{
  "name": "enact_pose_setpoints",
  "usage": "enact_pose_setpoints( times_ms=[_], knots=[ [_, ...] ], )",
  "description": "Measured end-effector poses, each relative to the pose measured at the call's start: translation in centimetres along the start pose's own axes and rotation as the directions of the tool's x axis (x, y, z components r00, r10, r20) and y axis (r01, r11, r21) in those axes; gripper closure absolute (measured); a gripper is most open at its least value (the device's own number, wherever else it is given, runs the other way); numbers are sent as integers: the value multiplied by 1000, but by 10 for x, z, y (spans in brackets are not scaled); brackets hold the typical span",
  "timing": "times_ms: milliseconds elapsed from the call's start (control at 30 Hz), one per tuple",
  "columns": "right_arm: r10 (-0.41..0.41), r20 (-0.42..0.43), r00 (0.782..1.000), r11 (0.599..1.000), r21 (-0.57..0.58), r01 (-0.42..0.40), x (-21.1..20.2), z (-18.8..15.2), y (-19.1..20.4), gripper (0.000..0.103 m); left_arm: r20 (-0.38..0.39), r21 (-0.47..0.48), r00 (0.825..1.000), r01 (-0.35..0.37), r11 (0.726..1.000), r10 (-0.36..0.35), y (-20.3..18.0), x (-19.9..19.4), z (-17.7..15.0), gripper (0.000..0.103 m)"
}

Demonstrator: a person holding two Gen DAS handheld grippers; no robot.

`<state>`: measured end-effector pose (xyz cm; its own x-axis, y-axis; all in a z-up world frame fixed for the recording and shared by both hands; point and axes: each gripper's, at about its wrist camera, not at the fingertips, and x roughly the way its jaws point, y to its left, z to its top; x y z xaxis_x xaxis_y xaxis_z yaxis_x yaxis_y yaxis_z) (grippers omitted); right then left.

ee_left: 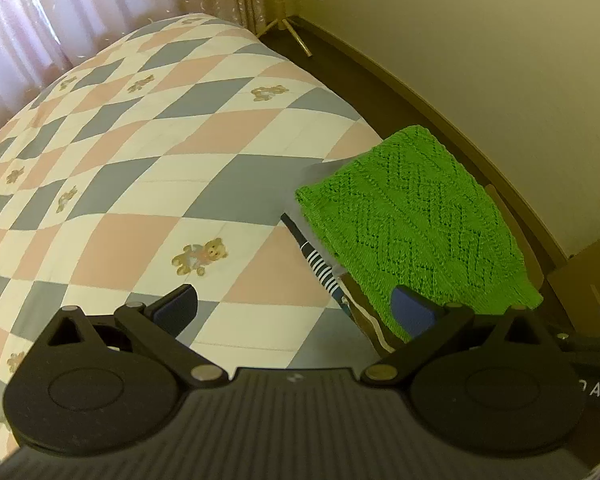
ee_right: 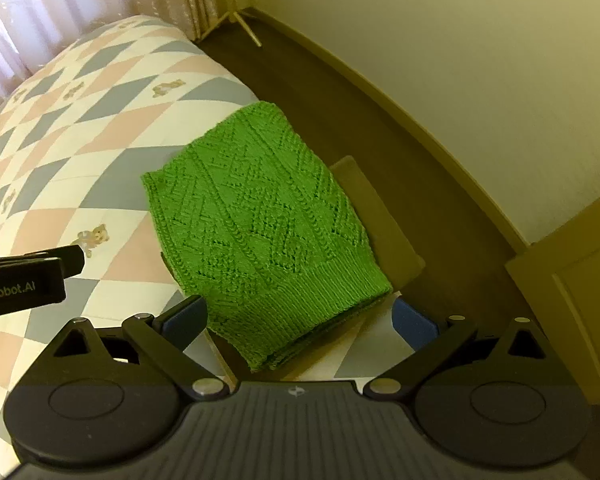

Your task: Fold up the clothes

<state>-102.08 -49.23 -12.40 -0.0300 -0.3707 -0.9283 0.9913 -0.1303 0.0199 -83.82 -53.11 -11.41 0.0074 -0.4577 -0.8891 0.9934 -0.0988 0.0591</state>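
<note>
The folded green sweater [ee_right: 260, 232] lies on top of a small stack of clothes at the bed's [ee_left: 148, 152] near right corner, beside the edge that drops to the dark floor [ee_right: 340, 92].

The left wrist view alone shows what is under it: a pale grey layer [ee_left: 324, 172] poking out at the far side, a navy and white striped garment [ee_left: 322, 270], and a dark brown piece with a white line [ee_left: 370, 320] at the bottom. From the right wrist view these are mostly hidden; there the sweater's ribbed hem faces the camera, and an olive-coloured flat piece [ee_right: 376, 216] shows past its right side, over the floor. That view also catches the left tool [ee_right: 74, 258] side-on, over the quilt to the left of the stack and apart from it.

The left tool [ee_left: 296, 308] is spread wide and holds nothing; its right finger sits in front of the sweater's near corner. The right tool [ee_right: 300, 320] is also spread and empty, its fingers on either side of the hem, not gripping it.

To the left the checked quilt lies open as far as the curtains [ee_left: 40, 12]. To the right, floor, then the wall [ee_right: 440, 60] and a wooden door [ee_right: 572, 300].
</note>
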Motion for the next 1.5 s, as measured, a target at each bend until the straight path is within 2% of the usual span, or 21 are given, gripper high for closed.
enact_pose_setpoints(
  times_ms=[400, 767, 1067, 1500],
  knots=[
    [-35, -44, 998, 999, 16, 36, 9, -2, -4, 2, -29, 50, 999, 41, 998, -40, -7, 19, 8, 1],
    [-44, -56, 997, 998, 31, 46, 5, -18, -20, 2, -51, 94, 997, 58, 994, -54, -26, 19, -5, 1],
    [-26, -35, 999, 999, 25, 27, -9, -36, -38, 2, -38, 90, 999, 31, 995, -28, -38, -2, -27, 1],
    [21, 9, 1000, 1000, -21, -21, -30, -58, -70, 2, 6, 35, 999, -33, 999, 32, -59, -40, -53, 1]
  ],
)
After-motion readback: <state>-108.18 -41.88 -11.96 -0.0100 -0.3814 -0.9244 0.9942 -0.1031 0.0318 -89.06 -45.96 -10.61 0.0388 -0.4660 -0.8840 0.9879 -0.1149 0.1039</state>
